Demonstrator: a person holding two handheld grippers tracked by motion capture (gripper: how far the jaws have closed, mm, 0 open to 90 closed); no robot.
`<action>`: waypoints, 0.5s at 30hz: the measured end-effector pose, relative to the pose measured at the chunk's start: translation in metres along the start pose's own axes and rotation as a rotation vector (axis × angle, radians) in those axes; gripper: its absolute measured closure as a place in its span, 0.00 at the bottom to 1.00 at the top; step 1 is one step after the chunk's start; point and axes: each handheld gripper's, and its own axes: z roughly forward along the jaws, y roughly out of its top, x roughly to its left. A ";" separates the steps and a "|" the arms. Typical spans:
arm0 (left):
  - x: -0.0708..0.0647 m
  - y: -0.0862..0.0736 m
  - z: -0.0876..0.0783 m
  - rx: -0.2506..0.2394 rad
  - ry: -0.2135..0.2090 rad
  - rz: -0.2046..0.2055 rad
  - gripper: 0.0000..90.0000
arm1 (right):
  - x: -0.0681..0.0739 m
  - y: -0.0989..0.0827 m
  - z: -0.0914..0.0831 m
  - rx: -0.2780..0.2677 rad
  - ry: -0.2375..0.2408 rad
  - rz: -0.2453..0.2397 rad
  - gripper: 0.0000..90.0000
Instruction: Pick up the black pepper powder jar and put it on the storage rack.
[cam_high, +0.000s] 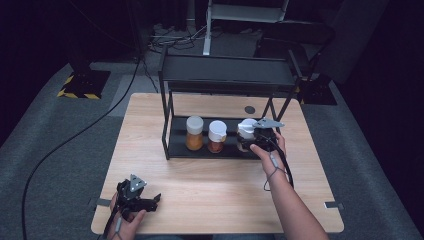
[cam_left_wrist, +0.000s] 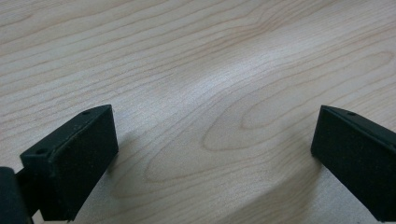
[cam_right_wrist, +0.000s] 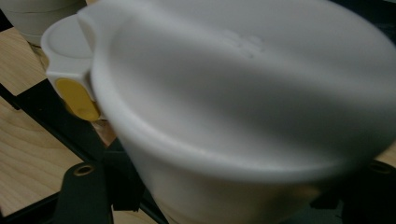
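A black two-tier rack (cam_high: 225, 75) stands at the back of the wooden table (cam_high: 210, 195). Its lower shelf (cam_high: 177, 145) carries a white-lidded jar of orange contents (cam_high: 194, 132) and another of reddish-brown contents (cam_high: 217, 136). At the shelf's right end my right gripper (cam_high: 251, 137) is shut on a third white-lidded jar (cam_high: 245, 128). That jar's lid (cam_right_wrist: 243, 93) looms blurred and close in the right gripper view, with a neighbouring lid with a yellow tab (cam_right_wrist: 65, 60) beyond. My left gripper (cam_high: 152, 200) rests at the front left of the table, open (cam_left_wrist: 215, 154) over bare wood.
A small dark round mark (cam_high: 249, 109) lies on the table behind the rack. A black cable (cam_high: 65, 145) runs across the grey floor at the left, past a yellow-and-black striped base (cam_high: 82, 82). The rack's top shelf overhangs the jars.
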 end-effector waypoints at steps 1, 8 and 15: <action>0.000 0.000 0.000 0.001 0.000 0.001 0.00 | -0.001 -0.001 0.002 0.000 0.002 0.001 0.34; 0.000 0.000 0.000 0.000 0.001 -0.004 0.00 | -0.004 -0.007 0.013 0.005 -0.016 0.005 0.34; 0.000 0.000 0.000 0.001 0.003 -0.004 0.00 | -0.008 -0.013 0.022 0.015 -0.010 0.023 0.34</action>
